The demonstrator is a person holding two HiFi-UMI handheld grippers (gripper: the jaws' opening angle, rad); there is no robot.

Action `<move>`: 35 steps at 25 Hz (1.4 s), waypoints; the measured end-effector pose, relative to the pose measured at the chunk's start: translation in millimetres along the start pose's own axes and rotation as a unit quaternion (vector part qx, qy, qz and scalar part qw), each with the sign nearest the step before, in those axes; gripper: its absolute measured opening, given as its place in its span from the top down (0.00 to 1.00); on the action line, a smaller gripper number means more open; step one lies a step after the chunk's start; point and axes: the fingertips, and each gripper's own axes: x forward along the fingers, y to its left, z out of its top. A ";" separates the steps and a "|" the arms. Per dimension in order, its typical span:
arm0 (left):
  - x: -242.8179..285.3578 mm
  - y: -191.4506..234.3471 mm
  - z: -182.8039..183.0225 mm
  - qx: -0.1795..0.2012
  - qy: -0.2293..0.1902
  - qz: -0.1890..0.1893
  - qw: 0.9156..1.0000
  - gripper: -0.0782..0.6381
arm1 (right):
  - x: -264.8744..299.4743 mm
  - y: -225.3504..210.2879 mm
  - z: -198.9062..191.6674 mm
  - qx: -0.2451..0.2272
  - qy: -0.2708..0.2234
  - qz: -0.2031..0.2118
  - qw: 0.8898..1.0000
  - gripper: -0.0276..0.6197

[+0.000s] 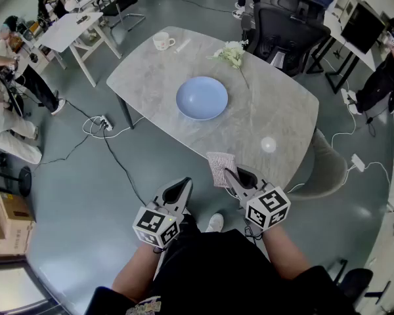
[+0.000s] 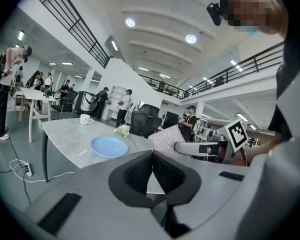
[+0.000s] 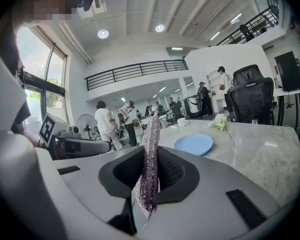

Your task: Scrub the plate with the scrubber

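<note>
My right claw is clenched on the scrubber, a flat woven pad. It stands on edge between the jaws, its long side running out ahead of the claw over the near edge of the counter. My left claw is closed on nothing and hangs beside the right one, short of the counter's near edge.

The blue plate lies flat and bare in the middle of the counter, farther out than the scrubber and a little to its left. The right claw is the nearer of the two, so I judge the move is a reach forward and slightly left, with the pad turned face down onto the dish.

Nothing stands on the bare marble between pad and plate. A small pale round thing sits off to the right, clear of that line. The mug and the flower sprig lie beyond the plate at the far side. A black office chair stands behind the far edge.
</note>
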 end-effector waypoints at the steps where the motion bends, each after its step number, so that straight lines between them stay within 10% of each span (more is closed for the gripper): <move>1: 0.0 0.1 0.7 0.000 -0.001 0.000 1.000 0.87 | 0.3 0.1 0.9 0.000 0.000 0.000 1.000 0.85; 35: -10.9 104.7 16.3 -0.031 0.010 0.005 0.999 0.87 | 104.7 14.5 22.9 0.018 0.015 -0.002 1.000 0.84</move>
